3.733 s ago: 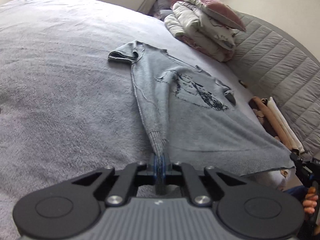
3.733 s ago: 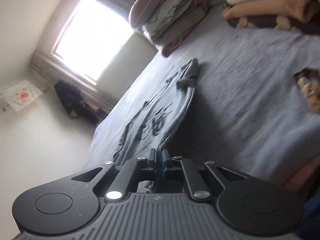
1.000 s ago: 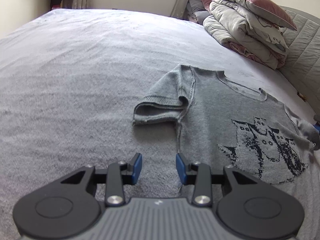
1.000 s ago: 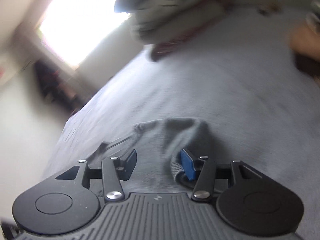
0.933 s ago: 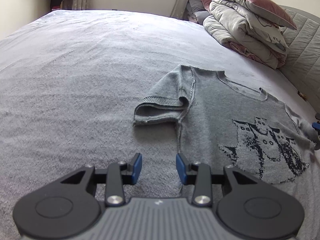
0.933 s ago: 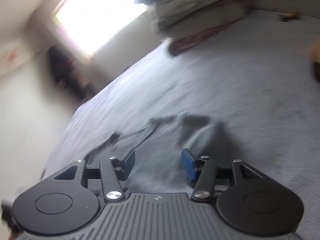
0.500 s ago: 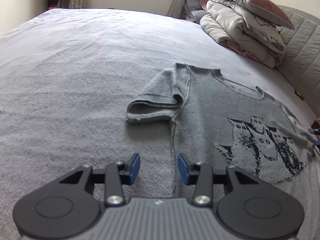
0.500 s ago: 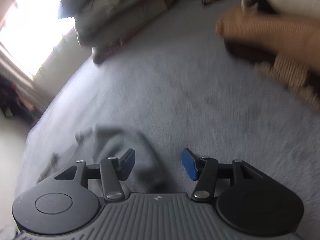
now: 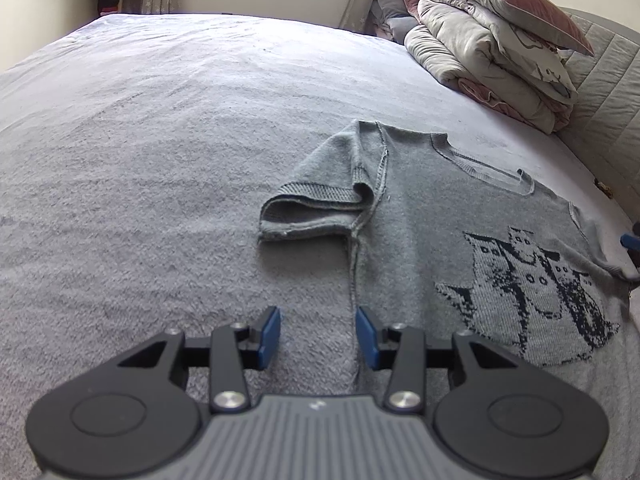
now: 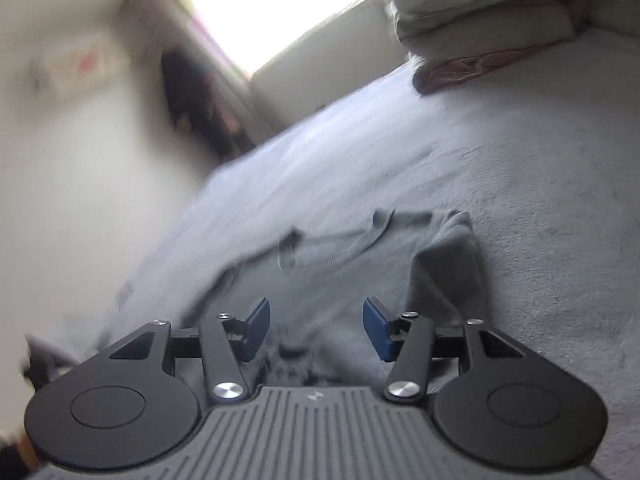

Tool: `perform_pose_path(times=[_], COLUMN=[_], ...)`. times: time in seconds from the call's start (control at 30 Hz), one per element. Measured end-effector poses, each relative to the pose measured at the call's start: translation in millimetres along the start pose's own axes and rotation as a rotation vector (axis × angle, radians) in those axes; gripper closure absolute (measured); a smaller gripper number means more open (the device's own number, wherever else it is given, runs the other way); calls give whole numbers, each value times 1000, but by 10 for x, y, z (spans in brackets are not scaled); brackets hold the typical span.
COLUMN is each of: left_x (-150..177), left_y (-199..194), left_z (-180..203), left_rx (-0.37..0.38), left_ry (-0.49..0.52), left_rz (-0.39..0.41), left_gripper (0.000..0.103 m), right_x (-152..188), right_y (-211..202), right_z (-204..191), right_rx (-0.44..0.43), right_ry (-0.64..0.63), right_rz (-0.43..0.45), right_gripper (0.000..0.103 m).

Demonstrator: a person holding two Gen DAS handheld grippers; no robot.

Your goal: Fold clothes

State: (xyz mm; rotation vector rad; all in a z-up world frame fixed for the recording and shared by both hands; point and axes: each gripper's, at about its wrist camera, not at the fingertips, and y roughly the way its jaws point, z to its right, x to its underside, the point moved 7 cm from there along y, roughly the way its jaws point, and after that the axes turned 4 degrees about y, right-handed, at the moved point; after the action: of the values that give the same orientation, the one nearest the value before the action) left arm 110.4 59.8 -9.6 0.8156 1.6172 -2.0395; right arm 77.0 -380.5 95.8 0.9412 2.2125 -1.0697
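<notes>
Left wrist view: the left hand-held gripper (image 9: 318, 336) points down at a bed (image 9: 160, 152) covered in a pale grey fleecy blanket. Its two blue-padded jaws stand apart with nothing between them but blanket and the side seam of a grey knitted short-sleeved top (image 9: 440, 232). The top lies spread flat, front up, on the right half of the bed, neckline toward the headboard side, with a dark print of buildings (image 9: 532, 292) on its chest. Its near sleeve (image 9: 316, 204) is folded back on itself and juts out to the left. The pads do not touch the cloth. At the far right corner of the bed sits a stack of folded bedding (image 9: 492, 68) with a dusky pink pillow (image 9: 508, 0) on top, against a quilted grey headboard (image 9: 608, 92). At the right edge of the frame, a small blue pad of the other gripper shows beside the top's far sleeve.

Right wrist view: this picture is blurred. The right hand-held gripper (image 10: 316, 330) is tilted, its jaws open, and hangs over the top (image 10: 360, 264), with grey cloth seen in the gap but not pinched. One sleeve (image 10: 452, 256) rises in a fold just right of the jaws. Beyond are the bed (image 10: 540, 168), the stacked bedding (image 10: 484, 20) and a bright window (image 10: 272, 4).
</notes>
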Motion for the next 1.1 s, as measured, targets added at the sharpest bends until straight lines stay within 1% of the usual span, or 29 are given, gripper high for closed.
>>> perform_pose_path(times=[0.1, 0.17, 0.23, 0.3, 0.4, 0.43, 0.47, 0.5, 0.57, 0.63, 0.67, 0.77, 0.87, 0.97, 1.03, 1.1], left_x=[-11, -15, -10, 1, 13, 13, 10, 7, 6, 10, 14, 8, 4, 7, 3, -10], left_y=[-17, -25, -19, -5, 5, 1, -4, -8, -9, -6, -8, -15, -22, -17, -11, -12], left_z=[3, 11, 25, 41, 57, 58, 57, 53, 43, 37, 38, 29, 17, 16, 15, 11], left_rx=[3, 5, 5, 4, 3, 3, 4, 5, 3, -4, -8, -11, -9, -11, -14, -19], left_ry=[0, 2, 5, 10, 18, 19, 18, 17, 14, 15, 18, 15, 9, 9, 11, 18], left_rz=[4, 7, 5, 0, -5, -5, -4, -3, -5, -11, -13, -9, -5, -4, -3, 3], left_gripper=[60, 60, 60, 60, 60, 60, 60, 60, 60, 60, 60, 60, 60, 59, 51, 50], right_x=[-167, -226, -215, -136, 12, 48, 85, 121, 144, 91, 67, -23, -165, -182, -172, -151], right_y=[-81, -158, -118, 40, 216, 272, 315, 357, 362, 315, 274, 131, -81, -193, -239, -250], right_z=[320, 504, 550, 553, 455, 415, 376, 337, 269, 250, 243, 255, 435, 709, 888, 1030], right_rx=[155, 213, 238, 263, 296, 304, 311, 319, 358, 378, 382, 406, 476, 555, 601, 628], right_ry=[91, 118, 105, 88, -4, -38, -71, -105, -173, -179, -178, -171, -101, -43, -1, 44], right_rz=[101, 157, 143, 84, 10, -16, -40, -64, -62, -25, -8, 44, 123, 134, 133, 133], right_gripper=[48, 48, 48, 48, 49, 52, 60, 65, 85, 89, 93, 94, 94, 94, 94, 94])
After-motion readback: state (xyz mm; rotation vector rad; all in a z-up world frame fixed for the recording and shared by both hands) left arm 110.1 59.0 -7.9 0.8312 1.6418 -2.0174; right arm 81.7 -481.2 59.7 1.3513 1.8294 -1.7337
